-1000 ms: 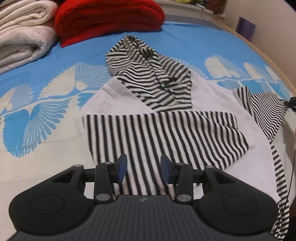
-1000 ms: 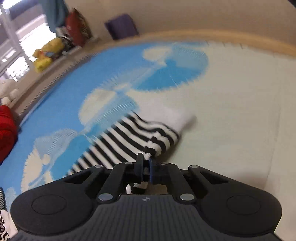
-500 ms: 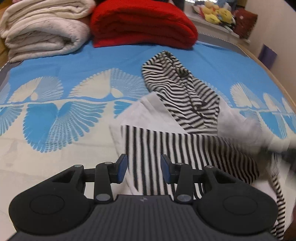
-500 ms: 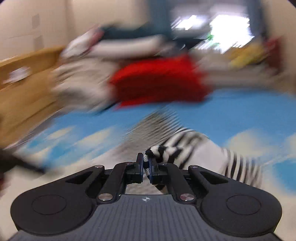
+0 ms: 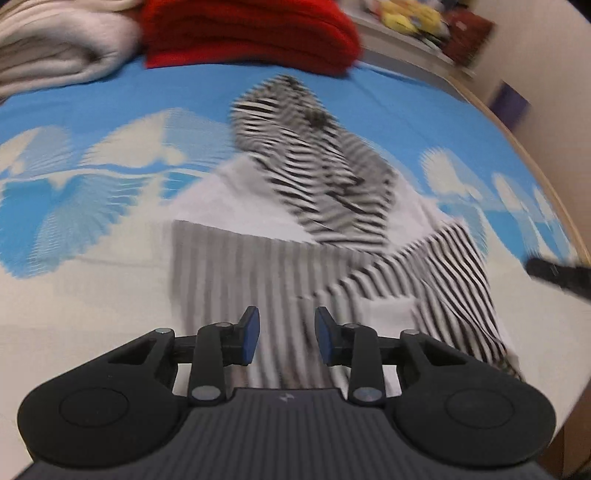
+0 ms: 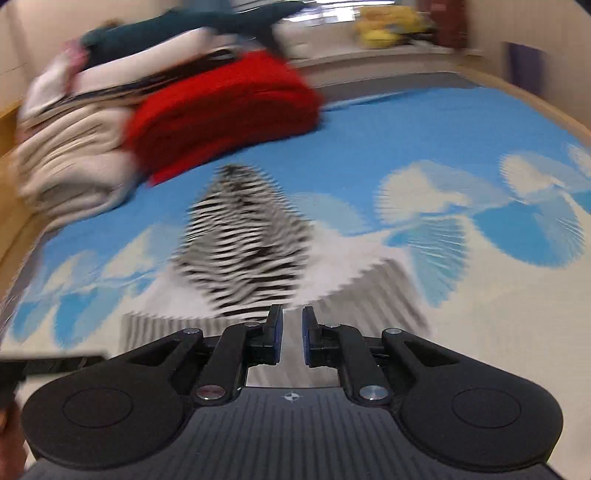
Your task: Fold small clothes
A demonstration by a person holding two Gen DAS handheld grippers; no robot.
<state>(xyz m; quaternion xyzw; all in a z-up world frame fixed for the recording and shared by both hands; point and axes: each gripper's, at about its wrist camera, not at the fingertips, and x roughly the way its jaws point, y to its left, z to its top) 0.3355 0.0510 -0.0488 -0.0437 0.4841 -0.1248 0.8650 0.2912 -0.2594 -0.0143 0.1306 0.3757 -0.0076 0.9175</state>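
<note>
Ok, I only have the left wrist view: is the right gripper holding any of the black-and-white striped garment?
Observer: No. The right gripper has just been opening, and nothing sits between its pads.
Operator: Where does it point?
Observer: Toward the striped hood, straight ahead of its fingertips.
Operator: Anything on that stack at the back, above my frame?
Observer: A dark teal garment lies on top of the folded cream blankets.

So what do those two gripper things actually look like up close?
Both look alike. The left gripper and right gripper are matt black plastic: a ribbed grey-black body with a small logo, two round discs at the sides, linked arms with silver rivets, and two short fingers faced with blue pads.
</note>
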